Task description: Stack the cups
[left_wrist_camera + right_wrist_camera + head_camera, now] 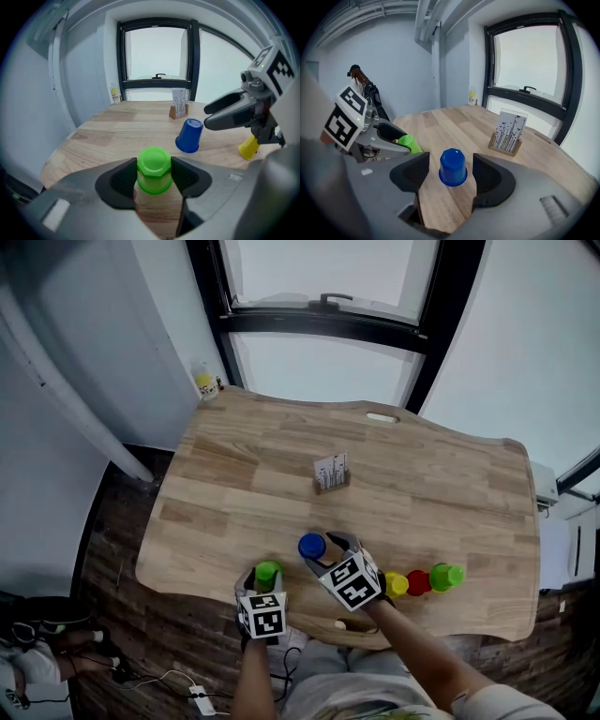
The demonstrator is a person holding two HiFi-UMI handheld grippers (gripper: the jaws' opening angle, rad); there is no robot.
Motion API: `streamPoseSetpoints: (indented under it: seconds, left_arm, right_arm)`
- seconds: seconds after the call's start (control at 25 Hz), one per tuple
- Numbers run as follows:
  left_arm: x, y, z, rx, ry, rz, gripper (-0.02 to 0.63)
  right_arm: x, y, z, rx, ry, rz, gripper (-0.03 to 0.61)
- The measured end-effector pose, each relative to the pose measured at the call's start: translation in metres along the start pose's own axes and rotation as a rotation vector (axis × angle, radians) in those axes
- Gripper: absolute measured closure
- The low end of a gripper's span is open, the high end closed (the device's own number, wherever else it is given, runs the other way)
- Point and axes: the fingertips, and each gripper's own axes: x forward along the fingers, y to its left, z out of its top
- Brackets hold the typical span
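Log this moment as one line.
left gripper: shut on green cup | right gripper: open, blue cup between jaws, untouched

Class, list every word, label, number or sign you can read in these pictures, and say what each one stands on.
No readable words or numbers.
The card in its wooden holder: print too small to read.
The small bottle: yellow label, too blurred.
The marker cubes: black-and-white square patterns, no words.
The blue cup and green cup: no print.
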Motion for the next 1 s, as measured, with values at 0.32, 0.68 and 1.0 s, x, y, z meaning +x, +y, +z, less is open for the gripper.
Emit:
streamPoseSetpoints:
  seconds: [0.32, 0.68, 1.0]
  left_arm:
    - [0.000, 0.000, 0.001, 0.007, -0.011, -0.009, 0.377]
    - [0.003, 0.001, -0.001, 0.006, -0.011, -0.009, 0.377]
    - [-0.005, 0.000, 0.003, -0.012, 0.007, -0.017, 0.377]
  right_arm:
    - [0.038, 0.001, -0.015, 0.007, 0.109, 0.007, 0.285]
    - [0.037, 0.002, -0.015, -0.001, 0.117, 0.028, 0.348]
    - [-0.005, -0.004, 0.013, -0.012, 0.024, 0.008, 0.347]
